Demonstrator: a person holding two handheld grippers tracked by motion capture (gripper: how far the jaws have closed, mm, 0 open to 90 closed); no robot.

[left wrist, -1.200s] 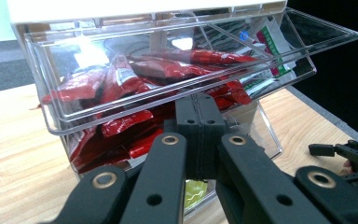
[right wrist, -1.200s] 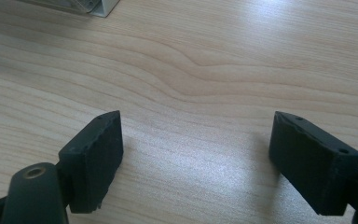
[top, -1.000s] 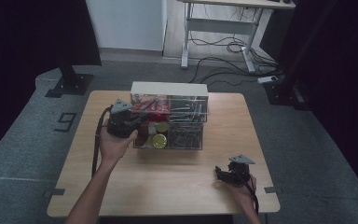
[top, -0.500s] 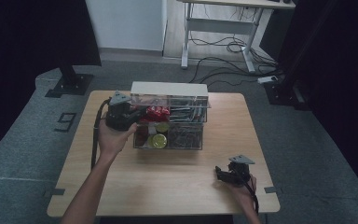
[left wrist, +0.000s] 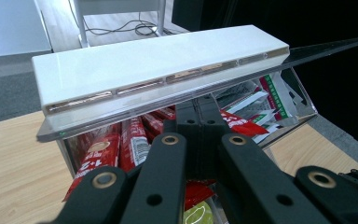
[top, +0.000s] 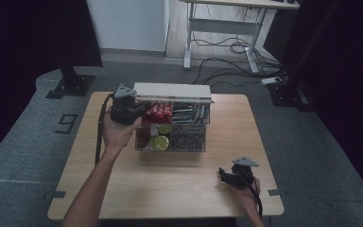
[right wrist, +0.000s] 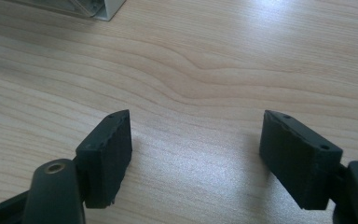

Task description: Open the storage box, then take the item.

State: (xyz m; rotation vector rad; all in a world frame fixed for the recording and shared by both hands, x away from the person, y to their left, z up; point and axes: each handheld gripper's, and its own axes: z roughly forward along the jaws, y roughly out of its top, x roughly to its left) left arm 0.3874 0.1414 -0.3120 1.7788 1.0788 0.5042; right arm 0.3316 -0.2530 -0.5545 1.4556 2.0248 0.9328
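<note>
left gripper: jaws clenched together, tips under the raised lid at the left end of the box, just above the red packets; whether they pinch a packet, i cannot tell.
right gripper: released, nothing between the pads; jaws have just been closing a little; it rests low over the light wooden counter, well apart from the box.
clear plastic box with white lid: at the far middle of the counter, lid open.
red snack packets: inside the box, left compartment.
</note>
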